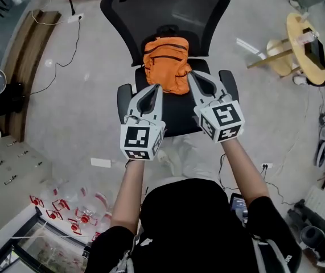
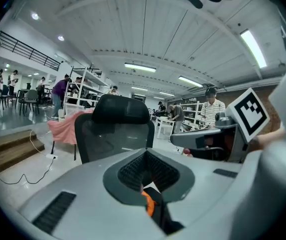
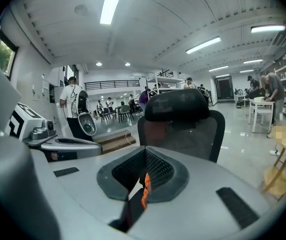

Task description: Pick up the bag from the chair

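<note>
I looked down on a black office chair (image 1: pixel 168 16) standing on a pale grey floor (image 1: pixel 82 95), its mesh backrest at the far side from me. The orange bag (image 1: pixel 166 64) sat on the seat, pushed up against the foot of the backrest, with its zipped pockets facing up. Both grippers reached forward over the front of the seat, side by side and a little apart. The left gripper (image 1: pixel 157 87) had its tip at the bag's near left edge. The right gripper (image 1: pixel 190 74) had its tip at the bag's right edge. In each gripper view the jaws stood drawn together, leaving only a narrow slit, and a sliver of orange showed through that slit. I could not tell whether either tip pressed on the fabric. Beyond the jaws, each view showed the chair's backrest upright.
</note>
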The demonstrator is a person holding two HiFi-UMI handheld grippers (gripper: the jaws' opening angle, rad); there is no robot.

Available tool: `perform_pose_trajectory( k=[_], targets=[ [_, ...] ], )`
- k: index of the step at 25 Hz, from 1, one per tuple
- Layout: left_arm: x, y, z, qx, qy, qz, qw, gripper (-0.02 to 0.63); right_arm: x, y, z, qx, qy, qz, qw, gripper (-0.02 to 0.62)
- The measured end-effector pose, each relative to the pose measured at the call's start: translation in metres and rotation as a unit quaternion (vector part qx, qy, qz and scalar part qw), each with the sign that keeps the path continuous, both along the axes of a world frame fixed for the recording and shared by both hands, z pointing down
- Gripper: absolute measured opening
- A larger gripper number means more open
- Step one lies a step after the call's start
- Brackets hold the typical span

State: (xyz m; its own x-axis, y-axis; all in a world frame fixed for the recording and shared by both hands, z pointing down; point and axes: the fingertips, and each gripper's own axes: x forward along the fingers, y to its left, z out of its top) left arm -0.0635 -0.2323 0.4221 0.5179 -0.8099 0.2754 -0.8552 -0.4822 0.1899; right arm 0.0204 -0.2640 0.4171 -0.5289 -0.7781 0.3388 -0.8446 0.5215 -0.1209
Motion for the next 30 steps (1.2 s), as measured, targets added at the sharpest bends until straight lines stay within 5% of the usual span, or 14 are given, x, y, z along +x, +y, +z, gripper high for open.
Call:
perform_pose_trajectory(
  k=[30],
  targets=[
    [0.011, -0.11, 0.156, -0.07, -0.011, -0.032, 0.997, 0.003, -0.006, -0.106, 0.153, -0.054, 0.04, -0.033, 0.997, -0.002]
  ],
)
